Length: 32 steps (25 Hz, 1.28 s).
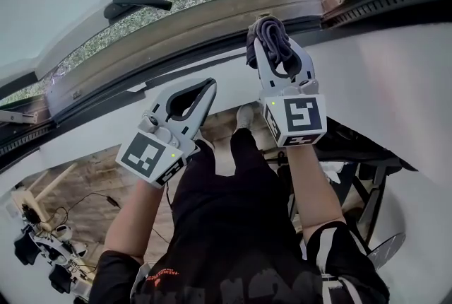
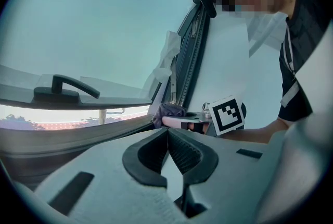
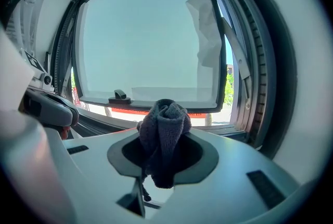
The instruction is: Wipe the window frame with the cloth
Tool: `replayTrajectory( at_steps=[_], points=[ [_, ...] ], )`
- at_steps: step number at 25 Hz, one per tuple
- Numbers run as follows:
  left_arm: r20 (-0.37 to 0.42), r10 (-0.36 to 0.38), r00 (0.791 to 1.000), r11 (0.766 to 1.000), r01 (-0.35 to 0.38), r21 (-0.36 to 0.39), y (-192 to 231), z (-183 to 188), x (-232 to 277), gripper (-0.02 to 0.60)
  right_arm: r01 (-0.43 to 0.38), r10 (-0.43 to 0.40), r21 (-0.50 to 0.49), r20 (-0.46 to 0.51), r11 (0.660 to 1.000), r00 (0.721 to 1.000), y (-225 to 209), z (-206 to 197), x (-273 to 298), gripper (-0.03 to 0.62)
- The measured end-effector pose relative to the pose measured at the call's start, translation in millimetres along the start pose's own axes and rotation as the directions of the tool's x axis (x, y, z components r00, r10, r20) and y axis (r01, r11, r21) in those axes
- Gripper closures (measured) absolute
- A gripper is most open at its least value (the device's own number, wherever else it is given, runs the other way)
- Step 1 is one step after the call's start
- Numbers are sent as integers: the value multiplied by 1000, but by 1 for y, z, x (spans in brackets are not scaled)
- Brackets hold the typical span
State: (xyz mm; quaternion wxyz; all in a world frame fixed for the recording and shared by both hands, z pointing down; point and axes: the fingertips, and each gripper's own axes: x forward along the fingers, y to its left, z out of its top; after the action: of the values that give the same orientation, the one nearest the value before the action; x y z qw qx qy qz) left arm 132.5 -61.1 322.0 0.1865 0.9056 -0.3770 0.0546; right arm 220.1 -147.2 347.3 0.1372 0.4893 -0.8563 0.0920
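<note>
We are recording the right gripper [image 3: 164, 109] as clamping a bunched dark grey cloth [image 3: 162, 137]. The wad is standing up between its jaws and hanging a little below them. We are recording the left gripper [image 2: 167, 132] as closed, with its jaw tips meeting and nothing between them. It is hovering beside and below the right one, taking no part in the work.

In the head view the cloth is sitting against the lower rail of the window frame [image 1: 176, 37], near its right-hand corner. We are not able to confirm firm contact from any view. The dark handle [image 1: 138, 2] on the opened sash is lying well to the left along that rail.

We are judging the wiping step to be in hand, with most of the lower rail yet to be covered. The next move is calling for the cloth to be pressed onto the rail and drawn sideways towards the handle, with only the fabric, not the jaws, rubbing the frame.
</note>
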Motion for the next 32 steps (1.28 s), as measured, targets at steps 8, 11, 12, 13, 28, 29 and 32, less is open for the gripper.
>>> replayTrajectory(
  at_steps=[8, 11, 12, 13, 28, 29, 32],
  points=[
    [-7, -29, 1000, 1000, 29, 2, -8, 2, 22, 561, 51, -51, 11, 2, 999, 999, -33, 0, -6, 487],
    [-8, -38, 999, 999, 38, 4, -10, 3, 28, 561, 67, -67, 14, 2, 998, 998, -43, 0, -8, 488],
    [-9, -40, 999, 999, 40, 5, -11, 3, 31, 561, 73, -73, 15, 2, 997, 997, -46, 0, -8, 488],
    [-9, -43, 999, 999, 43, 5, -12, 3, 33, 561, 78, -78, 16, 0, 997, 997, -50, 0, -9, 488],
    [-10, -74, 997, 997, 74, 7, -19, 8, 55, 561, 165, -165, 22, -12, 986, 986, -95, -1, -19, 488],
    [-11, -75, 997, 997, 75, 7, -19, 8, 55, 561, 170, -170, 23, -13, 985, 985, -97, -2, -20, 488],
    [-11, -77, 997, 997, 77, 7, -20, 9, 57, 561, 181, -180, 24, -14, 983, 983, -103, -2, -21, 488]
  ],
)
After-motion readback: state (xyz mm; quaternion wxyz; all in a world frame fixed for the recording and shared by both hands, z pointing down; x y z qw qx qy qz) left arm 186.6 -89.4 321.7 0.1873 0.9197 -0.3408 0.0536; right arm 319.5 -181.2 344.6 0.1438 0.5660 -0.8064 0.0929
